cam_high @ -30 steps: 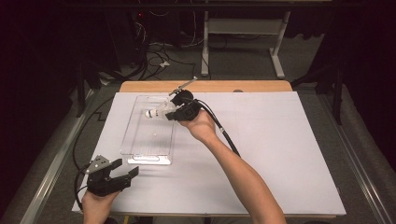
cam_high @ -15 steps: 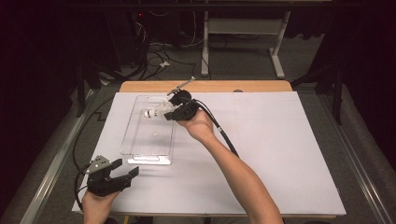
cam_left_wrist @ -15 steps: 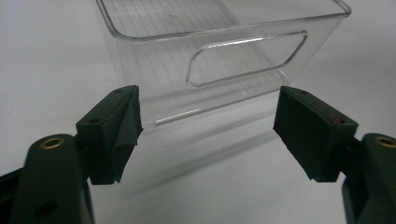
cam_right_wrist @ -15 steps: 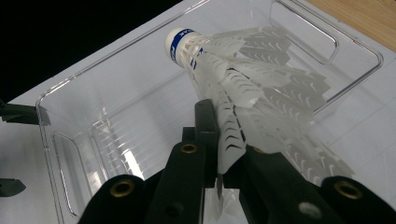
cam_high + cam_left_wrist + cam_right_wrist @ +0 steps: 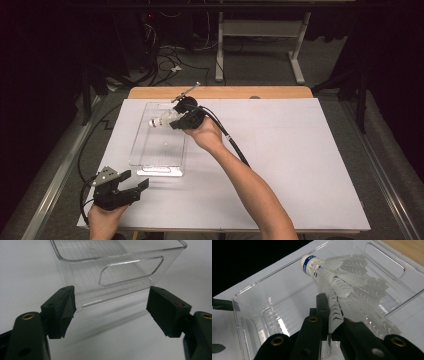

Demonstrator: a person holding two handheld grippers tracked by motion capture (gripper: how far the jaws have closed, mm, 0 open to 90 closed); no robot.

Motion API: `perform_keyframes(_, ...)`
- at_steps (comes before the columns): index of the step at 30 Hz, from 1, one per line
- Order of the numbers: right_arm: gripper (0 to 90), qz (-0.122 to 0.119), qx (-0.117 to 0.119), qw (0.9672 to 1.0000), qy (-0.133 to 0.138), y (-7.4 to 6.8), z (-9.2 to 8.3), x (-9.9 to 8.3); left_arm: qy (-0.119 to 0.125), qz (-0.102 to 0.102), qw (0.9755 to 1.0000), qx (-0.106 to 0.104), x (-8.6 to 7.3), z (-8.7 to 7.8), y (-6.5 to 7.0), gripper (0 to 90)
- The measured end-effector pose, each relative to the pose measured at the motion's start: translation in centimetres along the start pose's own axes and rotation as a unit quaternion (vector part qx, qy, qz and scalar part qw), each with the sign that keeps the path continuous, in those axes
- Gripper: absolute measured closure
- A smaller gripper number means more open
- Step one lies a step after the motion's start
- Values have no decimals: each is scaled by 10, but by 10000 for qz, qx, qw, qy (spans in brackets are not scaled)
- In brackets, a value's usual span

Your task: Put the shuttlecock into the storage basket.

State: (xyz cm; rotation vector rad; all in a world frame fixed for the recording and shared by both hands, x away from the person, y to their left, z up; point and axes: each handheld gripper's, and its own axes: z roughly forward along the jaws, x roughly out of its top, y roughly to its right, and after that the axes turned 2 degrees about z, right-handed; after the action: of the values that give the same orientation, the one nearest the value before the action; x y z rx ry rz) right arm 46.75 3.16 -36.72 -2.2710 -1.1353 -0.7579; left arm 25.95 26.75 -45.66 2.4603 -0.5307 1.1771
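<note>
Upper centre, the right gripper [image 5: 172,121] pinches a shuttlecock [image 5: 161,120] over the clear bin [image 5: 150,162]; lower left, the left gripper [image 5: 134,181] has its jaws spread.

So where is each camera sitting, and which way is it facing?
High view: above the person's side, looking forward and down at the table; both forearms show.
Left gripper view: on the left gripper, facing the clear bin end-on; open jaws show.
Right gripper view: on the right gripper, looking into the bin at its held shuttlecock.
All three share the bin.
</note>
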Motion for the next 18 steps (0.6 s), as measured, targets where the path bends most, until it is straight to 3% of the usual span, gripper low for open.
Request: perform_keyframes(18, 891, -20, 19, 9999, -99, -4, 18, 11, 1, 8, 10000, -18, 0, 0, 0, 244)
